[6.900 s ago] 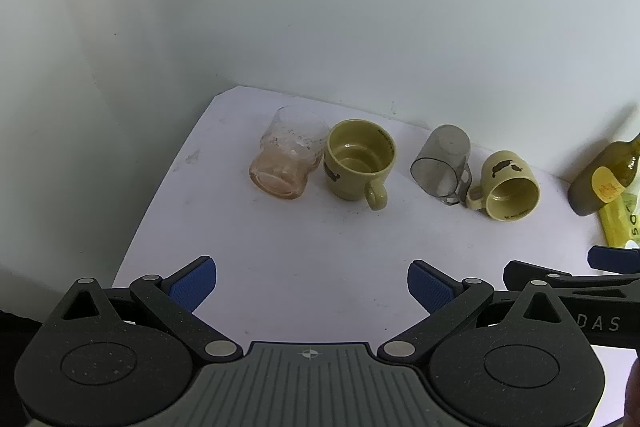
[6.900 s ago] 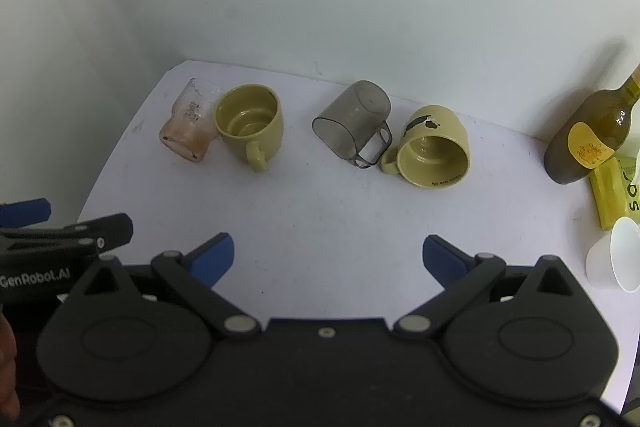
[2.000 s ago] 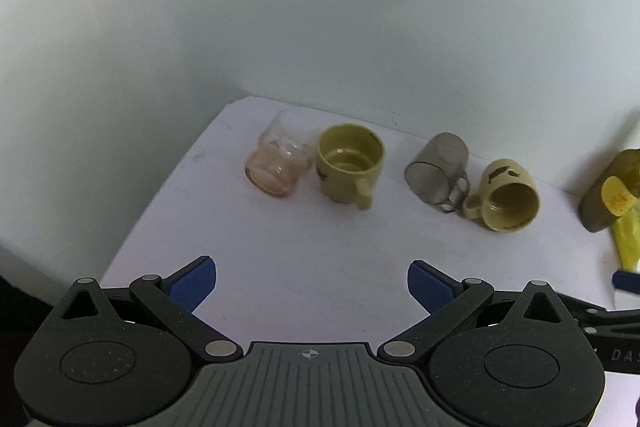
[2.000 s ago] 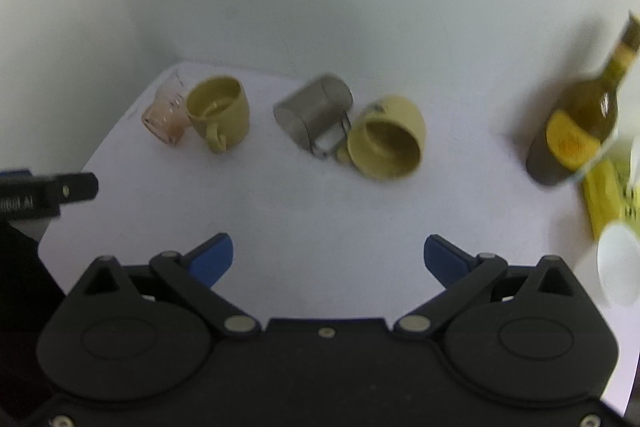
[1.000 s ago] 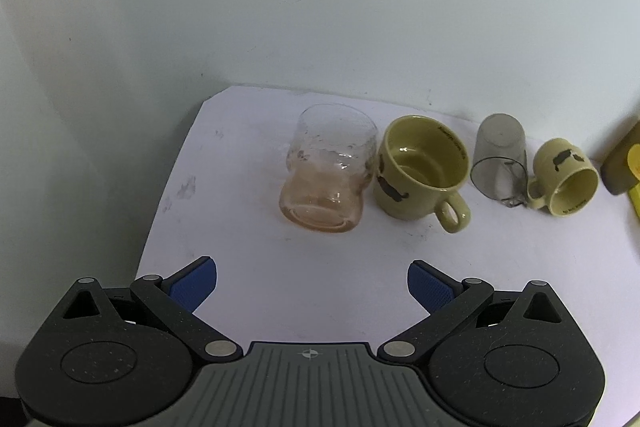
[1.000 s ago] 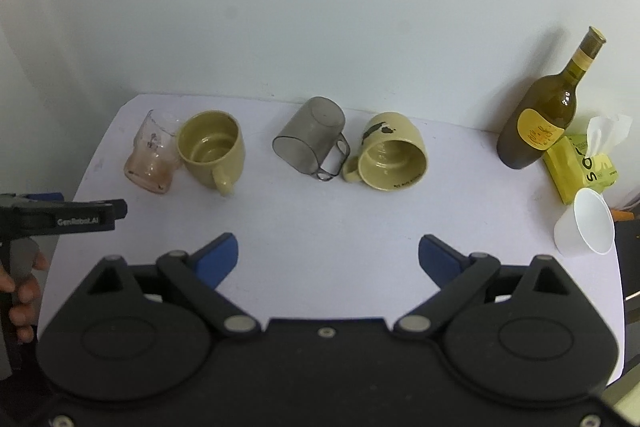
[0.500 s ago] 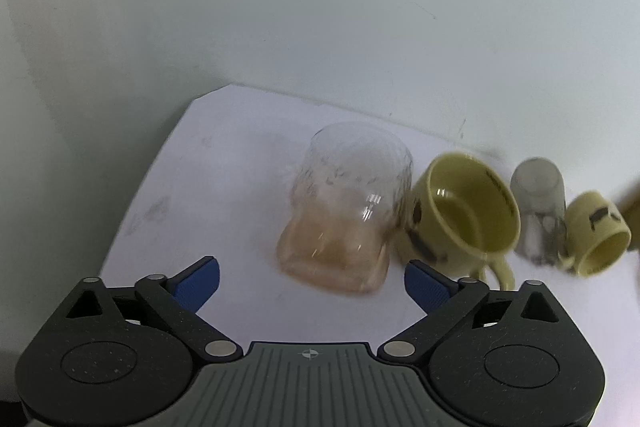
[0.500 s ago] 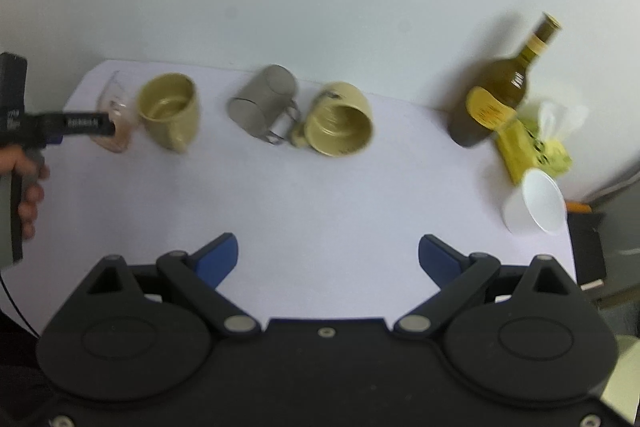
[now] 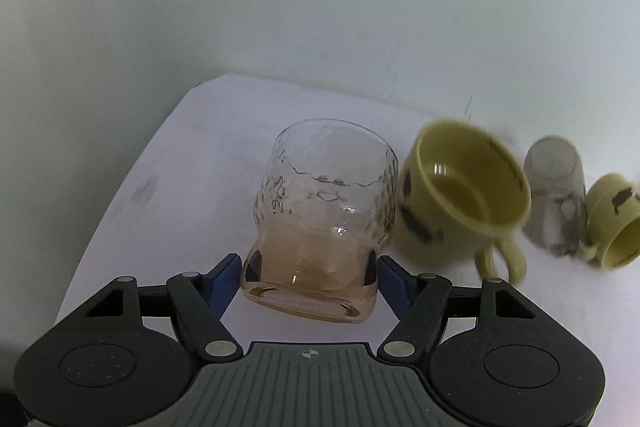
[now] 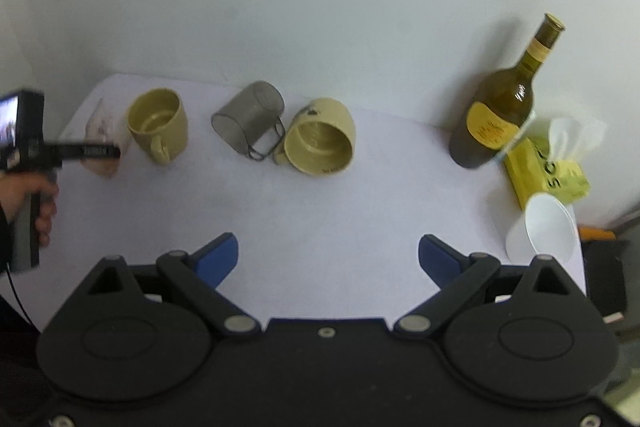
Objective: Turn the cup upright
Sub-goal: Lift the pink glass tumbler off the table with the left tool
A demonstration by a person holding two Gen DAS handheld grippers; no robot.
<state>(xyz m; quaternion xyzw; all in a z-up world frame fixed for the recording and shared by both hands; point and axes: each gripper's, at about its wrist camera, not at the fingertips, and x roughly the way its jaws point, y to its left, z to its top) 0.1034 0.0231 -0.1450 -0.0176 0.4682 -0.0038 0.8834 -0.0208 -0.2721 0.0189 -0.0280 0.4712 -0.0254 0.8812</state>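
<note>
Left tongs [image 9: 310, 281] pinch the glass [image 9: 320, 219] near the counter's [image 10: 320, 211] left edge; right tongs [image 10: 328, 259], spread, alone show the bottle [image 10: 500, 115].

Colours and patterns on the white table [image 10: 320, 211]

Glass cup [image 9: 320, 223]: clear, dimpled texture, pinkish-orange tint at base. Two mugs [image 10: 160, 123] [image 10: 320, 143]: pale yellow, dark motif on the side. Grey see-through mug [image 10: 248, 119]. Bottle [image 10: 500, 115]: olive-green, yellow label. Tissue pack [image 10: 548, 167]: yellow, dark letters. Paper cup [image 10: 540, 231]: white. Gripper pads [image 9: 224, 283]: blue on black.
</note>
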